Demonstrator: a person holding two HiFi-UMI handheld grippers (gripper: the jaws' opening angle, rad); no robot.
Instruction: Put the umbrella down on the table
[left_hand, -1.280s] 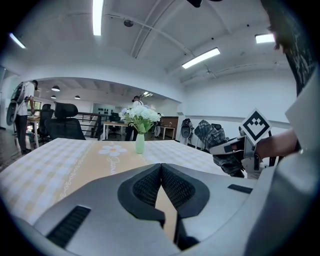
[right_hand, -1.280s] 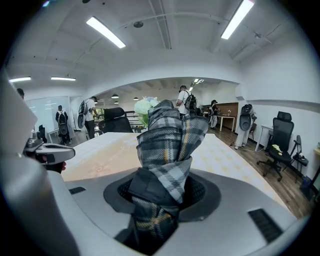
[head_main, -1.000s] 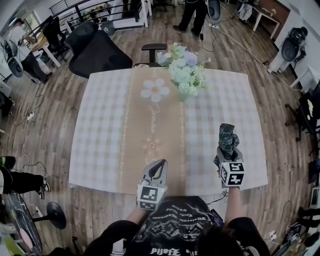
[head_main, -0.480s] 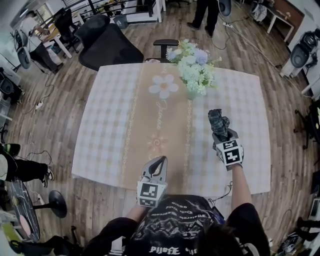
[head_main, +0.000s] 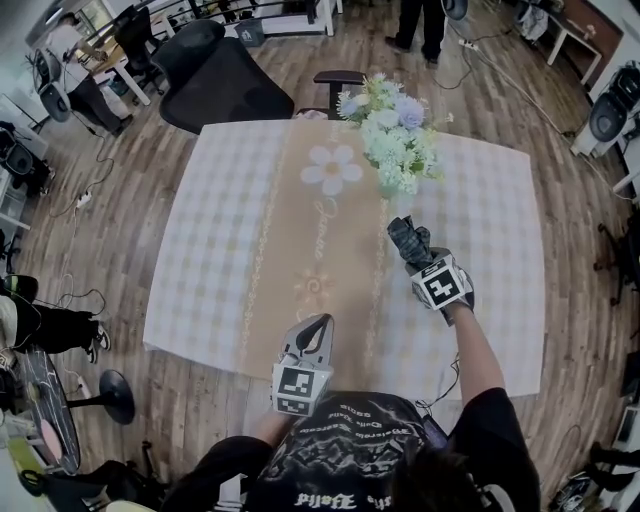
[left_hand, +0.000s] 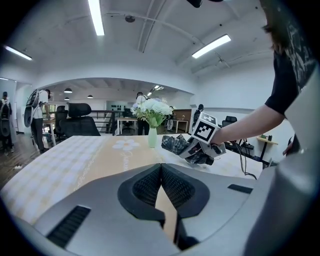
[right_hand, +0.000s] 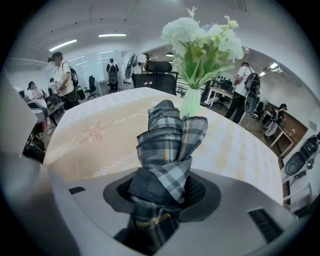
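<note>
A: Where is the folded grey plaid umbrella (right_hand: 170, 135)?
B: The right gripper (head_main: 420, 260) clamps it over the checked-cloth table (head_main: 220, 250), near the pale green vase of flowers (head_main: 392, 150).
A: And the left gripper (left_hand: 161, 167)?
B: Its jaws are together, holding nothing.

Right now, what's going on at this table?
A person holds a gripper in each hand. The right gripper is shut on a folded plaid umbrella, held over the table just short of the flower vase, not yet set down. The left gripper is shut and empty near the table's near edge.
</note>
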